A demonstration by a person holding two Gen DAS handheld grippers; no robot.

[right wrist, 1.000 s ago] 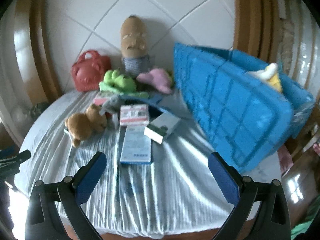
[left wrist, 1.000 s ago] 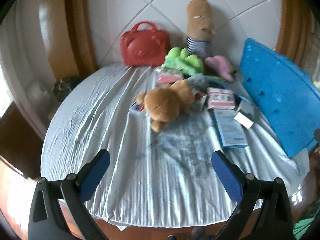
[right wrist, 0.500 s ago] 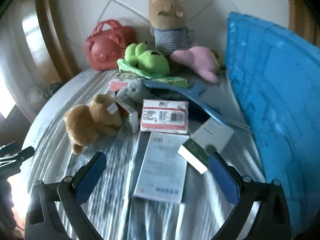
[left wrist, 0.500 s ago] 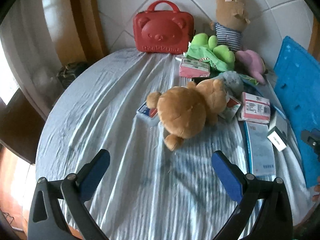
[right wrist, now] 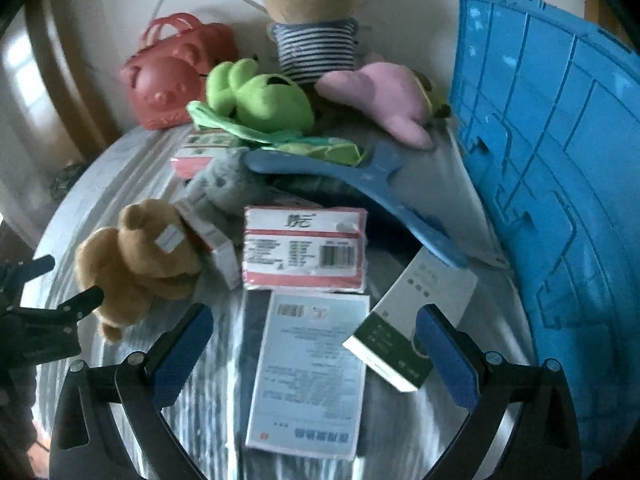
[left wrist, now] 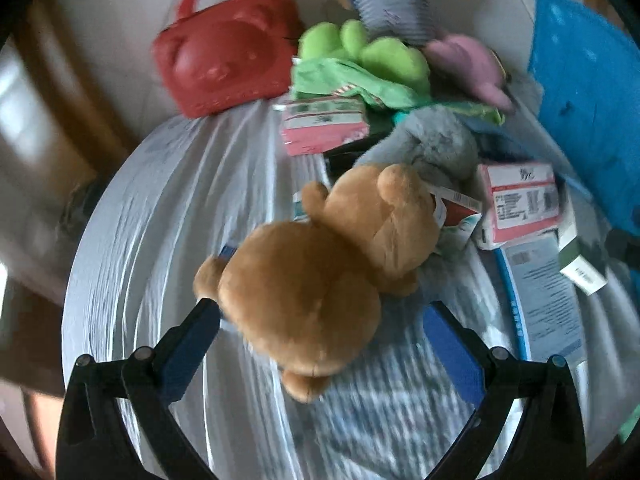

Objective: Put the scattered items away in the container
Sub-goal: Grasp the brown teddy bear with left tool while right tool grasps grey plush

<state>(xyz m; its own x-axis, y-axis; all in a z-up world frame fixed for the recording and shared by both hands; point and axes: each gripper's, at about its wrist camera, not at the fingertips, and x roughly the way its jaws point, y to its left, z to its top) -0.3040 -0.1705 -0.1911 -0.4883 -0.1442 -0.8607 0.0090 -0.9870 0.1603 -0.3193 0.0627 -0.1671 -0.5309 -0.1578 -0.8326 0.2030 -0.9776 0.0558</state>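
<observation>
A brown teddy bear lies face down on the white cloth, its rump between the open fingers of my left gripper. The same bear shows at the left of the right wrist view, with the left gripper at its back. My right gripper is open over a flat pale blue box, with a white and green box by its right finger. A red and white tissue pack lies just beyond. The blue crate stands at the right.
At the back sit a red bear-shaped bag, a green frog plush, a pink plush, a tall brown striped plush and a grey plush. A blue hanger lies near the crate. The round table's edge curves at left.
Both grippers have moved forward and down toward the items. The left one now has the teddy bear between its open fingers; the right one has come over the flat boxes.
</observation>
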